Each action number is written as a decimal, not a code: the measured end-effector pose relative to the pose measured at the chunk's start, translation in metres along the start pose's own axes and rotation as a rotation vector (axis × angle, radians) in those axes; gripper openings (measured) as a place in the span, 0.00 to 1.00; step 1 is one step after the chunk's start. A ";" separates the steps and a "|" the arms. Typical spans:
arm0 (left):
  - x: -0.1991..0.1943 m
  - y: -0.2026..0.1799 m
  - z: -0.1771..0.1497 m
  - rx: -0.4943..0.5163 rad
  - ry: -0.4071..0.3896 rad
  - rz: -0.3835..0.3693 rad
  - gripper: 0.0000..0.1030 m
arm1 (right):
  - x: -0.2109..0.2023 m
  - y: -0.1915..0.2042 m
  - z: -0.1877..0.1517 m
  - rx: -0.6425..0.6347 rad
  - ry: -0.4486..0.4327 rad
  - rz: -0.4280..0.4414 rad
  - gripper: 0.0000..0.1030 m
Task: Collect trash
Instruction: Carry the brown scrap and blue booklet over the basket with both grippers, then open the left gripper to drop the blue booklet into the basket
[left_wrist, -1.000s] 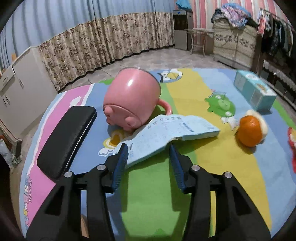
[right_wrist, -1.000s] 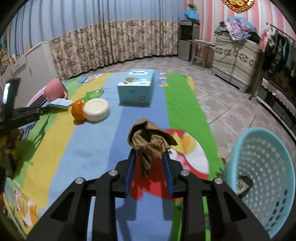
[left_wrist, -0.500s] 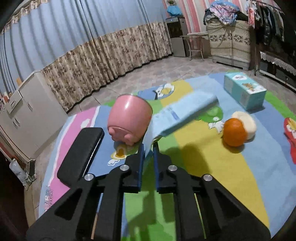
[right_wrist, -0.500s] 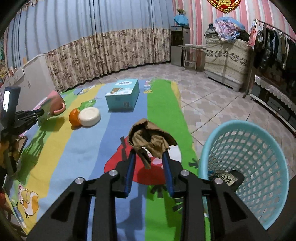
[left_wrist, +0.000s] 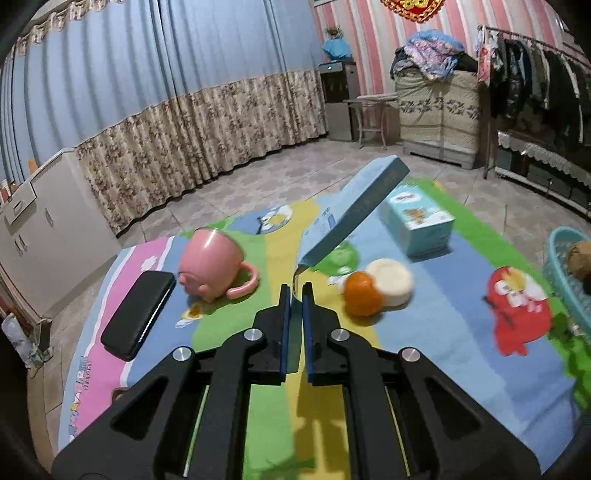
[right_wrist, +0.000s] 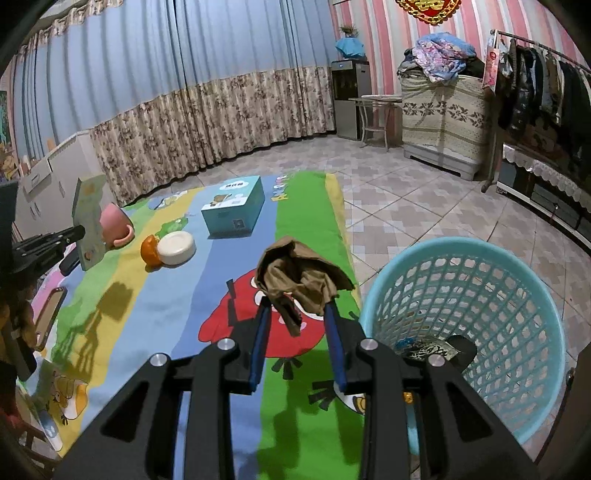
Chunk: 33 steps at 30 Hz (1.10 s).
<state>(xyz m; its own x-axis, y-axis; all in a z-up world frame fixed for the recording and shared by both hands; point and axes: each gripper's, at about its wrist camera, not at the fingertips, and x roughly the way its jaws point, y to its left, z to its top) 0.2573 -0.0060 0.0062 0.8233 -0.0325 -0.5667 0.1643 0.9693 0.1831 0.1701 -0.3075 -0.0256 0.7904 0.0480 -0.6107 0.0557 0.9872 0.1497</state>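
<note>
Two grippers loaded with trash above a cartoon play mat (left_wrist: 436, 310), basket close at the right.

Cut off at the right edge of the left wrist view: only a sliver of the turquoise basket (left_wrist: 565, 266), with a brown lump over it too blurred to name. Seen whole only from the right wrist: the basket (right_wrist: 517, 369), with dark scraps lying at its bottom, hard to make out. Seen only from the left wrist: a black phone-like slab (left_wrist: 138, 310) beside the tipped pink mug (left_wrist: 210, 264). Left gripper (left_wrist: 296, 290) clenched nearly flat on the corner of a flattened light blue carton (left_wrist: 351, 210), lifted clear of the mat and slanting up to the right. Right gripper (right_wrist: 297, 310) held partly apart, clamping a crumpled brown paper wad (right_wrist: 299, 277) just left of the basket rim. Orange (left_wrist: 362, 295), white round tub (left_wrist: 391, 280) and teal box (left_wrist: 417, 221) resting on the mat.
</note>
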 end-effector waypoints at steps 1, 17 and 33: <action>-0.003 -0.002 0.002 0.001 -0.005 -0.003 0.05 | -0.003 -0.002 0.001 0.006 -0.006 0.000 0.29; -0.048 -0.095 0.045 0.005 -0.121 -0.110 0.05 | -0.052 -0.103 0.005 0.142 -0.101 -0.166 0.29; -0.054 -0.222 0.047 0.099 -0.147 -0.302 0.05 | -0.073 -0.177 -0.009 0.298 -0.127 -0.229 0.29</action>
<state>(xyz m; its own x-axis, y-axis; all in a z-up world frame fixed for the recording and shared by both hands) 0.2019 -0.2313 0.0337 0.7980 -0.3558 -0.4864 0.4581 0.8825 0.1061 0.0974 -0.4841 -0.0143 0.8048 -0.2061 -0.5566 0.3993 0.8818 0.2509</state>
